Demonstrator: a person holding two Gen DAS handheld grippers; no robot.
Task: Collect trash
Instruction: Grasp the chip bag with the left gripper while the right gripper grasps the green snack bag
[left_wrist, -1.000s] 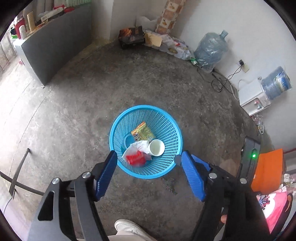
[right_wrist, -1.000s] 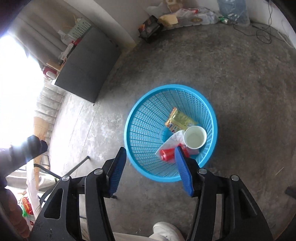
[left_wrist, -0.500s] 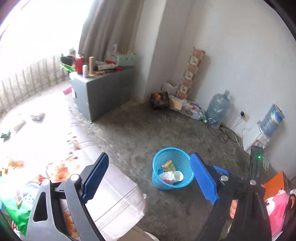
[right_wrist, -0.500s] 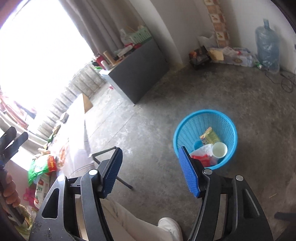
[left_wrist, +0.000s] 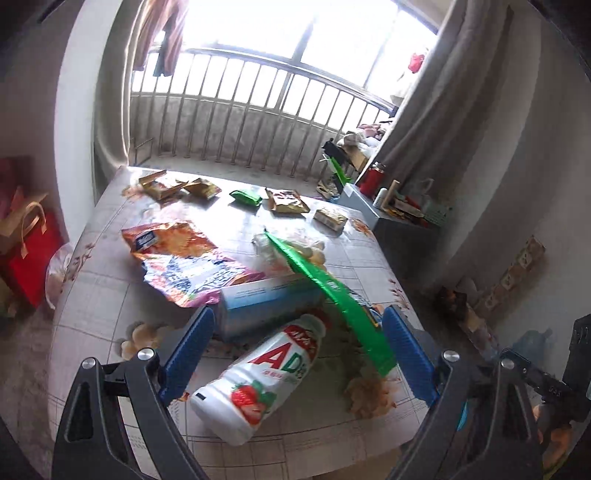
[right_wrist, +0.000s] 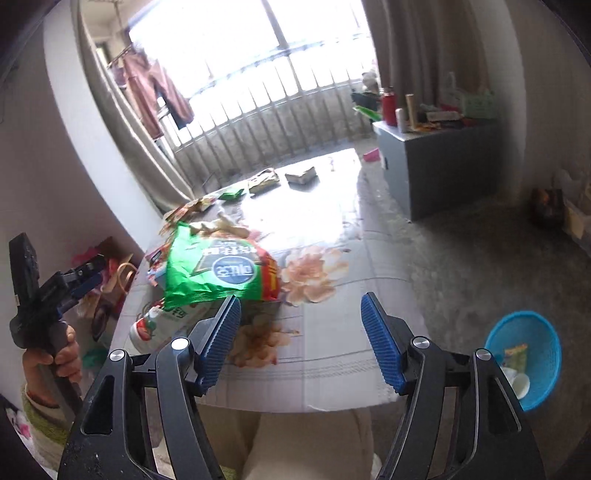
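1 bottle (left_wrist: 264, 376), 1 carton (left_wrist: 266, 301), 1 basket (right_wrist: 532, 354), 2 claws (left_wrist: 295, 354) (right_wrist: 300, 338)

Both handheld tools are showing the same build: the left gripper (left_wrist: 297, 352) and the right gripper (right_wrist: 300, 339) are each carrying two black, cut-out triangular arms tipped with ribbed blue rubber pads (right_wrist: 380, 343), with round silver screws (right_wrist: 179, 343) shining at the pivots. In the right wrist view, the left tool's black pistol-style handle (right_wrist: 33, 306) is showing blue trim. The person is wearing cream-coloured trousers (right_wrist: 306, 443).
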